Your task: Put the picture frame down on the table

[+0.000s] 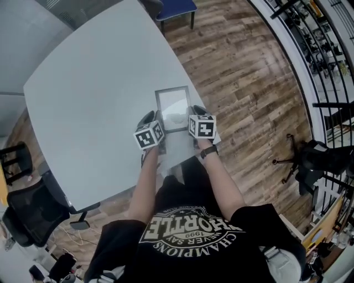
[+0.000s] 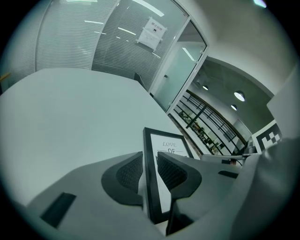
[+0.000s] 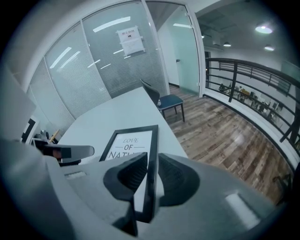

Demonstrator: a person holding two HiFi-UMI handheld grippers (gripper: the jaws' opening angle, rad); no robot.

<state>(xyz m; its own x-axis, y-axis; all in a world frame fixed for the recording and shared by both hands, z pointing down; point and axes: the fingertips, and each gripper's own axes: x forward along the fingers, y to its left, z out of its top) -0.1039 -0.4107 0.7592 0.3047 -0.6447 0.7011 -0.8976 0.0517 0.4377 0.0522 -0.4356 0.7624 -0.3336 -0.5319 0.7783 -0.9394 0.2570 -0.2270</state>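
between left tongs (image 2: 150, 169) and right tongs (image 3: 152, 174): picture frame (image 1: 173, 106), side edges clamped.

A blue chair (image 1: 176, 8) stands at the far side on the wood plank floor (image 1: 243, 83). A black office chair (image 1: 27, 213) sits near left. A black railing (image 1: 326, 66) curves along the right. Beside it lies a dark object (image 1: 318, 156), possibly a toppled chair. A paper notice (image 3: 131, 41) hangs on the far glass wall (image 3: 84, 70).
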